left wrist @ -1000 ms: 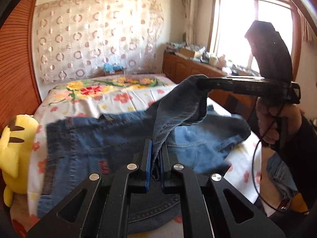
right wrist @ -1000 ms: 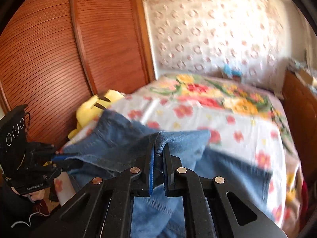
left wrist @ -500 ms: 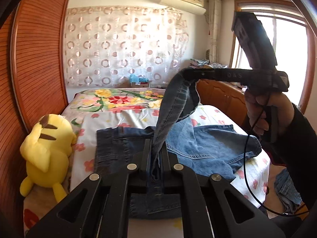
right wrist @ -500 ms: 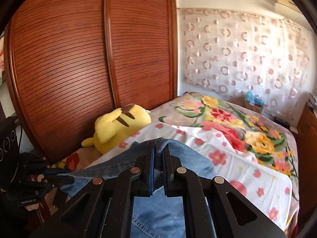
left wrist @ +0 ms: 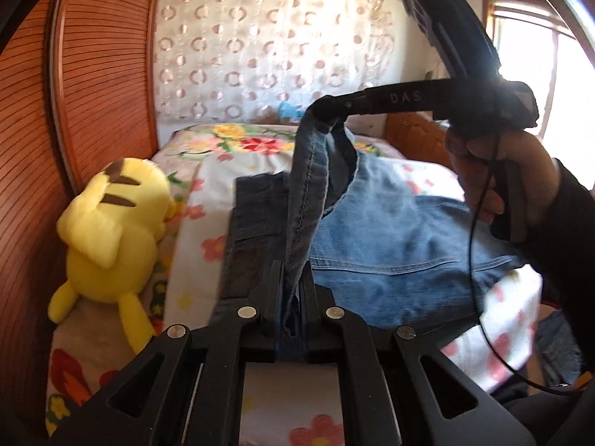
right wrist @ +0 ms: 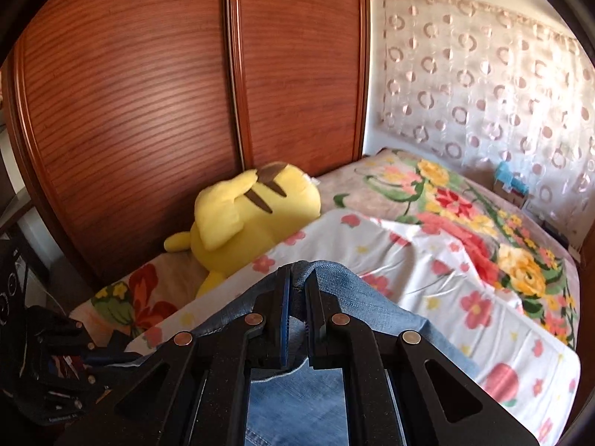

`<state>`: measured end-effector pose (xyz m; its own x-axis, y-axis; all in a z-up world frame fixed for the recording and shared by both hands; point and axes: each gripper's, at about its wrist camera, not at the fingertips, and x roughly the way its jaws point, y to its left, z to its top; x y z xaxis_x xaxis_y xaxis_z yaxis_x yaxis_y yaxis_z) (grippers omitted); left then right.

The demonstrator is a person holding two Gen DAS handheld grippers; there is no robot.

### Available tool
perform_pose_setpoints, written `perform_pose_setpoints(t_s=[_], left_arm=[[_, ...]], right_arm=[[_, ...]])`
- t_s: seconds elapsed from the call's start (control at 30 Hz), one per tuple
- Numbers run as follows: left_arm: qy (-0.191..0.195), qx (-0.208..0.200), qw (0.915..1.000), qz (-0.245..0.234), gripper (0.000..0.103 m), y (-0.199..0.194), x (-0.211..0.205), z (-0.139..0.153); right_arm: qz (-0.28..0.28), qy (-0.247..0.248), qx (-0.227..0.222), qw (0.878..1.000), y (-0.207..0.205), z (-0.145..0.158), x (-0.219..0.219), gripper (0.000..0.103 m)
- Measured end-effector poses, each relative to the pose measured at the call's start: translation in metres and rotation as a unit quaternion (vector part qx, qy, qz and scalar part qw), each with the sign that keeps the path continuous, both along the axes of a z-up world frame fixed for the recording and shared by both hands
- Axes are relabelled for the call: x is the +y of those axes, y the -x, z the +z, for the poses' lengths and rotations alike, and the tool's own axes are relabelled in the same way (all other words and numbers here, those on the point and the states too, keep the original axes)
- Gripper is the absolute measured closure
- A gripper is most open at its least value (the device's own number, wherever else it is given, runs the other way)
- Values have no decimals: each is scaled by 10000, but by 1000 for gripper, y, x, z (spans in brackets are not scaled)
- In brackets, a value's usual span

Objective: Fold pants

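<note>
On the floral bed (left wrist: pixel 208 182): denim pants (left wrist: pixel 390 245), part spread flat. Left gripper (left wrist: pixel 292 290) and right gripper (right wrist: pixel 297 290) each clenched on a lifted edge. Fold underway, not yet laid down.

Your left tool (left wrist: pixel 292 290) and right tool (left wrist: pixel 327 109) are matte black, with blue-lined fingers (left wrist: pixel 282 297), round silver screws (left wrist: pixel 247 311), "DAS" lettered along the right one, a thin black cable (left wrist: pixel 474 245), and your dark sleeve (left wrist: pixel 569 230).
</note>
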<state>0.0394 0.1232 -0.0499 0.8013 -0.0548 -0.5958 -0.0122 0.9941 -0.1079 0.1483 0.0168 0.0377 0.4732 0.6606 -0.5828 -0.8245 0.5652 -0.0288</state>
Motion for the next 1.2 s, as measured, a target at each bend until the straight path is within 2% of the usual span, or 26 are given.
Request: perform_pose_setpoints(t_s=[0.23,0.4,0.47,0.5,0.53,0.57,0.63,0.97,1.2], left_arm=[[41,203,9997,115,95,-4,5,-21],[8,174,9998,124,91,-3,3,-21],[38,185,9998,112,72,-4,3,-20],[68,171,9998,101,67,-5,3,-20],[99,154,9998,86,57,-5,3,-20],[132,134,9998,64,56,-5,2,-20],[91,169,9998,52,56,-8,1,-20],[-166,94,9998,74,56,-18,-5,-18],[-6,45,10000,88,55,-23,-3,-15]], right_arm=[[-5,98,54,9999,-8,-4,20,96],[-94,117,81,9999,-7,-2,21,96],[-90,86,11,9999,-3,1,19,81],[-107,50,-24,9999,-1,3,18,79],[-83,-6,-57,9999,1,8,16,74],[-87,-65,-102,9999,2,10,13,65],[-151,-154,-160,9996,4,14,5,57],[-651,-180,-354,9971,27,7,-69,57],[-1210,-152,-378,9918,51,-2,-134,57]])
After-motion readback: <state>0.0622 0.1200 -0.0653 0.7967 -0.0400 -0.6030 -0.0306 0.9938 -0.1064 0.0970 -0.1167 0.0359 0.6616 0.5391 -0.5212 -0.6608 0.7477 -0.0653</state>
